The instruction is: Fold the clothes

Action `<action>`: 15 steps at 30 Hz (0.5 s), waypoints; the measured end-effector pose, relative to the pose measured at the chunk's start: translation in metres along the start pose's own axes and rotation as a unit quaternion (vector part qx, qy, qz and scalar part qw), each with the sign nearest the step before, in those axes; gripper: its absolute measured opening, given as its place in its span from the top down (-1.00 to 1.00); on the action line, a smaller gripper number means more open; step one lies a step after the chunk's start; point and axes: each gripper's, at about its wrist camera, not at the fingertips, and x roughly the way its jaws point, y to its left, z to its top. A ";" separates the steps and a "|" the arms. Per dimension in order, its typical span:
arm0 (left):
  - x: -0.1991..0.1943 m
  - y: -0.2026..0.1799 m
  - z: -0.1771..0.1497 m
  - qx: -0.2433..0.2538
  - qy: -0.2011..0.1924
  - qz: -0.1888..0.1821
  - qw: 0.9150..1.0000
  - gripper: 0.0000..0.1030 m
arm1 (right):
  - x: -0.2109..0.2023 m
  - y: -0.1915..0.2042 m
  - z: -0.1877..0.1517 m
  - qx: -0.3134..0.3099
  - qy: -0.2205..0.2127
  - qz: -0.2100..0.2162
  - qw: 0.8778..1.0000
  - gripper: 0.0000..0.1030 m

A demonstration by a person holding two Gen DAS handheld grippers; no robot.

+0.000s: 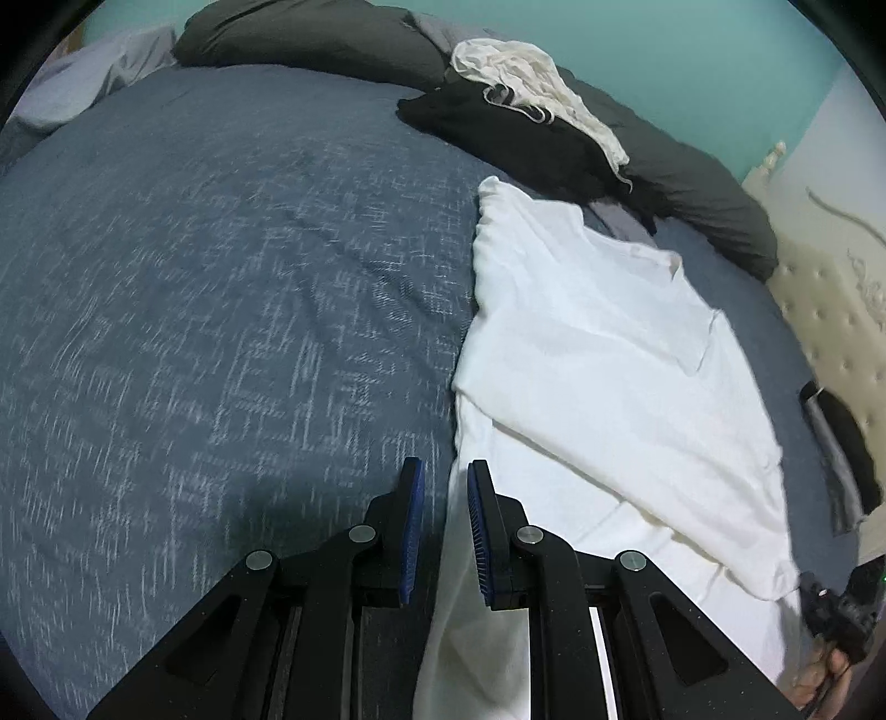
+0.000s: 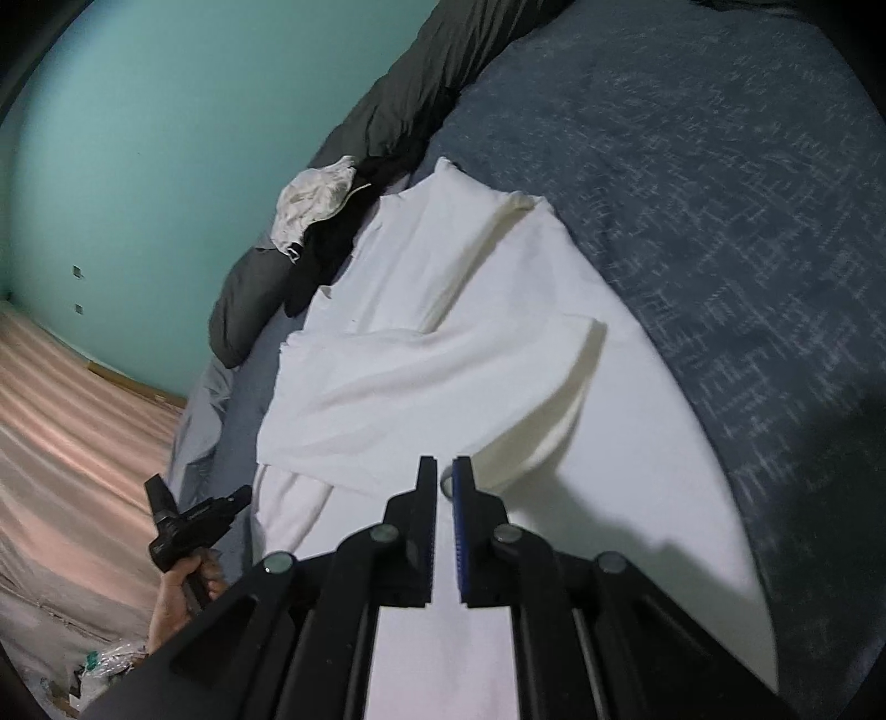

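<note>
white shirt (image 1: 598, 354) half folded on blue bed cover (image 1: 221, 277), both tongs on its near edge.

left gripper (image 1: 446, 487) right of centre at frame bottom, blue ribbed pads clenched on a hanging fold of the soft white cloth. right gripper (image 2: 444, 476) jaws nearly shut, only a thin bit of cloth at the tips; a real grip i cannot tell. shirt lies smooth, one flap folded over, centre-right in left view. woven cover with pale flecks. crumpled cream cloth (image 1: 526, 72) on black garment (image 1: 498, 127), upper right, against dark grey puffy duvet (image 1: 310, 39).
</note>
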 end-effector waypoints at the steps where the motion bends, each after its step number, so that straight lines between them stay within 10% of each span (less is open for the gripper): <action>1: 0.004 -0.003 0.000 0.006 0.002 0.004 1.000 0.66 | 0.002 0.000 0.002 0.001 -0.002 0.006 1.000 0.88; 15: 0.027 -0.024 0.011 0.039 0.007 0.060 0.997 0.66 | -0.004 -0.005 0.008 -0.001 -0.022 0.027 0.999 0.66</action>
